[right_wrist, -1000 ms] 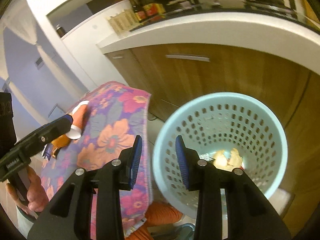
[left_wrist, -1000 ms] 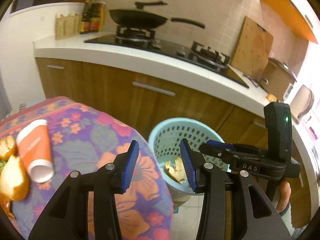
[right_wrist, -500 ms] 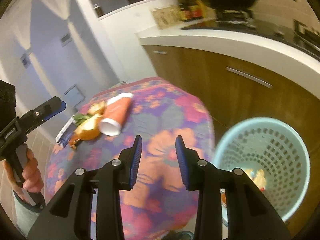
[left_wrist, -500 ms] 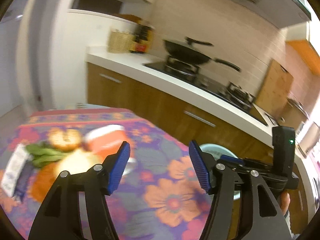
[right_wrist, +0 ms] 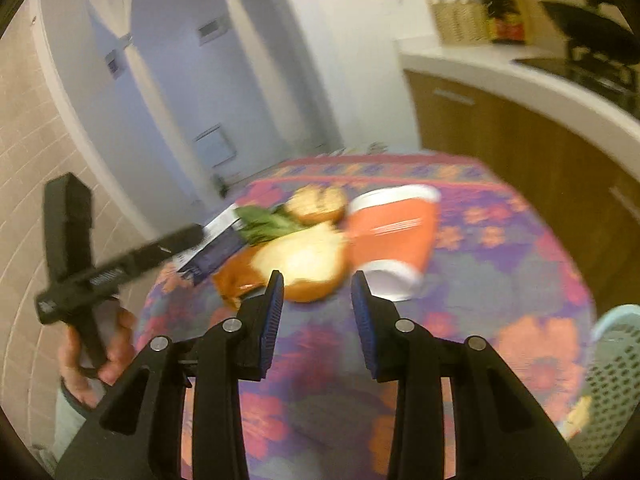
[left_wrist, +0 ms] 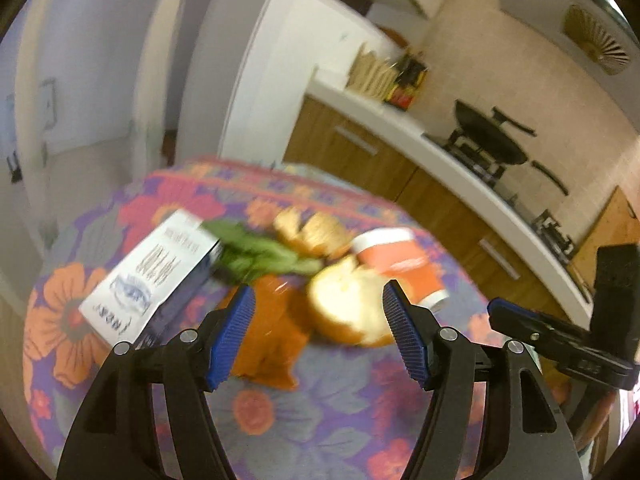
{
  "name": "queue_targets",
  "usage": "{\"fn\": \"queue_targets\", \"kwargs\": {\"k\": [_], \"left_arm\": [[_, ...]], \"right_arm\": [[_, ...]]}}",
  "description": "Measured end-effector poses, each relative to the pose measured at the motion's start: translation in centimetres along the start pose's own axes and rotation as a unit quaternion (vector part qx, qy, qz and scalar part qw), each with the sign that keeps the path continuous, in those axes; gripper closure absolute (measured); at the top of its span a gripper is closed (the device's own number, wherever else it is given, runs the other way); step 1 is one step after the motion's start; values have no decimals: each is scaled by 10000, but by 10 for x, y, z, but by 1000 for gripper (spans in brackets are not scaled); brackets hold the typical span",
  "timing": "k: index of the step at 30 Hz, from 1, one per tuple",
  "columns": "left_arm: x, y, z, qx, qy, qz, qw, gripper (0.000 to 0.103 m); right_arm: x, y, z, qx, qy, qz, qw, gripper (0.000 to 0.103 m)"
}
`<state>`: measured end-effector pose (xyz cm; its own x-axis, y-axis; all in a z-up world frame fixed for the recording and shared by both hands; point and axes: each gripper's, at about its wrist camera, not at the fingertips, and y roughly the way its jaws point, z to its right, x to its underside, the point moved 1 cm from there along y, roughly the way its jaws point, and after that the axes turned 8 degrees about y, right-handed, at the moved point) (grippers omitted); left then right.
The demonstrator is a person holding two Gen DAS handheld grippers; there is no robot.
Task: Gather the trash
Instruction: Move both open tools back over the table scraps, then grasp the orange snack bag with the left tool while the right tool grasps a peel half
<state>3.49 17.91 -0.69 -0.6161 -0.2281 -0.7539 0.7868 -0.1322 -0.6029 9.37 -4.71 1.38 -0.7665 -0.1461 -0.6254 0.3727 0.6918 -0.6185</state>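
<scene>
Trash lies on a floral tablecloth [left_wrist: 320,396]: an orange paper cup [left_wrist: 396,264] on its side, a pale bread piece [left_wrist: 348,304], an orange peel or wrapper [left_wrist: 276,344], green leaves [left_wrist: 256,252], a round bun [left_wrist: 312,232] and a white and blue box [left_wrist: 160,272]. My left gripper [left_wrist: 320,336] is open and empty, hovering just before the bread and wrapper. My right gripper [right_wrist: 318,312] is open and empty, close to the bread [right_wrist: 304,260] and the cup [right_wrist: 392,236]. The light blue basket [right_wrist: 612,380] is at the right edge.
A kitchen counter [left_wrist: 440,152] with wooden cabinets, a stove and a black pan [left_wrist: 488,136] runs behind the table. A white wall and doorway [right_wrist: 180,80] stand at the left. The left gripper shows in the right wrist view [right_wrist: 120,264].
Both grippers have swung from the basket to the table and now face the trash pile. The left jaws have opened wider. The views are motion-blurred.
</scene>
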Motion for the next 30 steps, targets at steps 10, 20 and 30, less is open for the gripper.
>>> {"fn": "queue_targets", "kwargs": {"k": [10, 20, 30], "left_arm": [[20, 46, -22, -345, -3, -463, 9983, 38], [24, 56, -32, -518, -9, -494, 9974, 38], [27, 59, -26, -636, 140, -659, 9957, 43]], "right_arm": [[4, 65, 7, -387, 1028, -604, 9921, 54], [2, 94, 17, -251, 1442, -724, 9866, 46], [1, 112, 13, 92, 1276, -500, 9905, 54]]}}
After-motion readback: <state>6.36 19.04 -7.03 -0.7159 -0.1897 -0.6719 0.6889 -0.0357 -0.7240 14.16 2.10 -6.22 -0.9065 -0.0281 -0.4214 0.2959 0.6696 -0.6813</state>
